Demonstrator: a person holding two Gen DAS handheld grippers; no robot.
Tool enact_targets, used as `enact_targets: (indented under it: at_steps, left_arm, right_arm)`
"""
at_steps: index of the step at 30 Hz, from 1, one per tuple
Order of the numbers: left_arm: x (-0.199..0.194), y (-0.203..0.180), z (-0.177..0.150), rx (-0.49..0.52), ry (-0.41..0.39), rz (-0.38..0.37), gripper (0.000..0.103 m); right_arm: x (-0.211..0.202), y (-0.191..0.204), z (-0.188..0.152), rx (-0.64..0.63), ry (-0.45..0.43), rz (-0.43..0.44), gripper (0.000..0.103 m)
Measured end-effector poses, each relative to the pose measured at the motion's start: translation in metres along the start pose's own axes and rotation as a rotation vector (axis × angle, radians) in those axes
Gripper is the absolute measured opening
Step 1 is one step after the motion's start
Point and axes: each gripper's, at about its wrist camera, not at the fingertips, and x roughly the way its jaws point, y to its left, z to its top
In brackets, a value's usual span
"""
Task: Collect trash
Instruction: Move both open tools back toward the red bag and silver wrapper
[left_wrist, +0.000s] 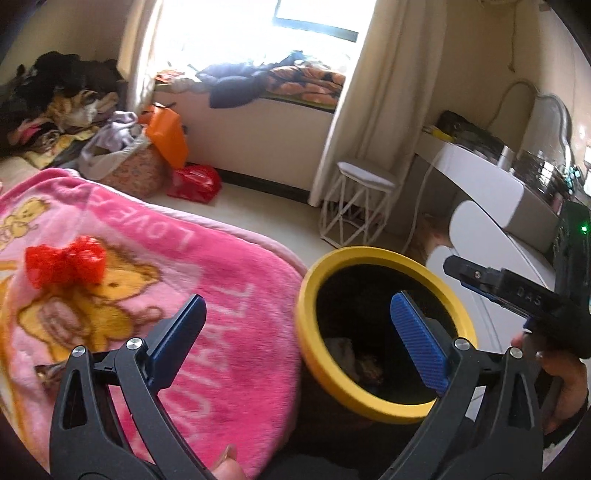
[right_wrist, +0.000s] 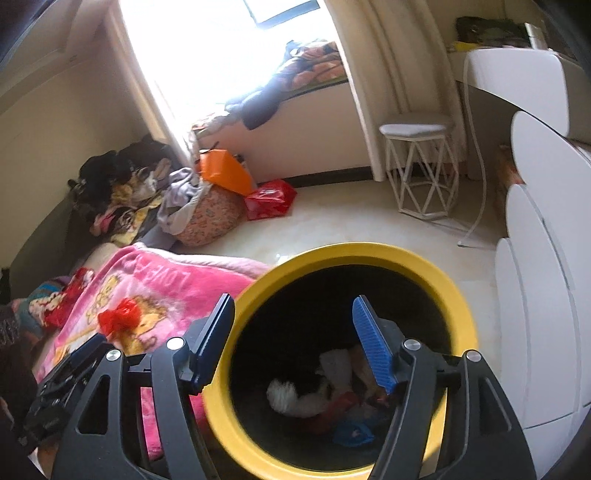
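Note:
A yellow-rimmed black trash bin (left_wrist: 384, 258) stands beside the bed; in the right wrist view its rim (right_wrist: 354, 251) fills the middle, with white, red and blue scraps inside (right_wrist: 332, 402). A crumpled red plastic wrapper (left_wrist: 66, 264) lies on the pink blanket (left_wrist: 221, 280), also in the right wrist view (right_wrist: 120, 317). My left gripper (left_wrist: 295, 325) is open and empty, spanning the blanket edge and the bin. My right gripper (right_wrist: 291, 332) is open and empty above the bin's mouth; it also shows in the left wrist view (left_wrist: 458, 269).
More red material (right_wrist: 70, 295) lies further up the bed. A pile of clothes and bags (left_wrist: 122, 147), an orange bag (left_wrist: 166, 136) and a red bag (left_wrist: 195, 182) sit on the floor by the window seat. A white wire stool (left_wrist: 362, 203) and white dresser (left_wrist: 498, 192) stand right.

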Motion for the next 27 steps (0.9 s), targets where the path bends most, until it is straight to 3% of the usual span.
enact_targets:
  at_steps: [27]
  left_arm:
    - [-0.063, 0.145, 0.010, -0.167, -0.100, 0.270, 0.092]
  right_arm:
    - [0.046, 0.171, -0.060, -0.265, 0.135, 0.209, 0.065]
